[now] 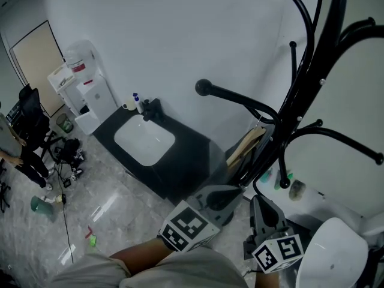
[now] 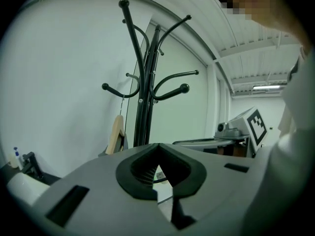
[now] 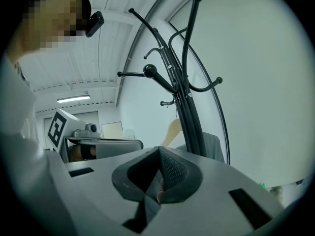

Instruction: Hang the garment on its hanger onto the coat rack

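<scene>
Grey garment (image 3: 212,146) on pale wooden hanger (image 1: 246,144) hangs low on the black ball-tipped metal coat rack (image 1: 324,59), with its hook over a lower arm and the hanger close against the pole. Left tool (image 2: 158,147) clenched with nothing in it. Right tool (image 3: 158,149) also clenched and empty. Both are near the rack, apart from the hanger. Hanging looks done, so the step is likely backing off. Pull the tools straight back and low, clear of the jutting arms. Don't brush the hanger, since it could swing off.
</scene>
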`<state>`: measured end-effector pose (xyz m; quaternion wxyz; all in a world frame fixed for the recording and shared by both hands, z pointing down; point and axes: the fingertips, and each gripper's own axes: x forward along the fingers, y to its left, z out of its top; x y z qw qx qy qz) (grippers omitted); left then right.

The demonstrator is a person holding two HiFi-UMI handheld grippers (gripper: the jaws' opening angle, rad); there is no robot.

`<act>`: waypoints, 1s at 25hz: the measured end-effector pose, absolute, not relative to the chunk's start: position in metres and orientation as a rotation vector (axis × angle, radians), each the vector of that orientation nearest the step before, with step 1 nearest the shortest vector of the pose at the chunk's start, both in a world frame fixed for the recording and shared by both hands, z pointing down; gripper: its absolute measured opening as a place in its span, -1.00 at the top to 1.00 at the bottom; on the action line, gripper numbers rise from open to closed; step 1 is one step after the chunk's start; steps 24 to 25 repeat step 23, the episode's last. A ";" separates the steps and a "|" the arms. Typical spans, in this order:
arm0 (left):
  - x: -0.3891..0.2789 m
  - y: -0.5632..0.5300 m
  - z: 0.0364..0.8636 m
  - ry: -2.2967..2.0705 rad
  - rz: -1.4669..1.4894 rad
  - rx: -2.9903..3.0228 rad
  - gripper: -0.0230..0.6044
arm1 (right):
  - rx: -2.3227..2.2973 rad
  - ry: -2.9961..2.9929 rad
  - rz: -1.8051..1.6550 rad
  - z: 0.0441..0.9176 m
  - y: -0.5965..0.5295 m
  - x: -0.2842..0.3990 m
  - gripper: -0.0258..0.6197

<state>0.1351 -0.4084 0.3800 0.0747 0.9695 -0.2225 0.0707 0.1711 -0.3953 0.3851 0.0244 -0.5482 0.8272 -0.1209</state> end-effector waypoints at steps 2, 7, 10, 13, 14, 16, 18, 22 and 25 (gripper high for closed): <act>0.136 -0.407 0.381 -0.667 0.218 2.913 0.91 | -1.693 2.563 -0.375 0.386 -0.396 0.170 0.87; 0.133 -0.408 0.379 -0.679 0.208 2.898 0.91 | -1.690 2.571 -0.377 0.385 -0.395 0.167 0.87; 0.131 -0.409 0.378 -0.685 0.202 2.890 0.91 | -1.691 2.570 -0.375 0.383 -0.394 0.166 0.87; 0.129 -0.412 0.378 -0.686 0.204 2.890 0.91 | -1.693 2.567 -0.371 0.382 -0.397 0.165 0.87; 0.129 -0.413 0.378 -0.685 0.205 2.890 0.91 | -1.692 2.567 -0.373 0.382 -0.398 0.165 0.87; 0.129 -0.413 0.378 -0.684 0.207 2.892 0.91 | -1.690 2.566 -0.379 0.384 -0.399 0.164 0.87; 0.128 -0.414 0.379 -0.679 0.211 2.893 0.91 | -1.688 2.564 -0.386 0.385 -0.400 0.162 0.88; 0.125 -0.418 0.376 -0.674 0.212 2.895 0.91 | -1.685 2.560 -0.390 0.382 -0.405 0.158 0.88; 0.124 -0.420 0.375 -0.674 0.211 2.895 0.91 | -1.684 2.559 -0.390 0.381 -0.406 0.158 0.87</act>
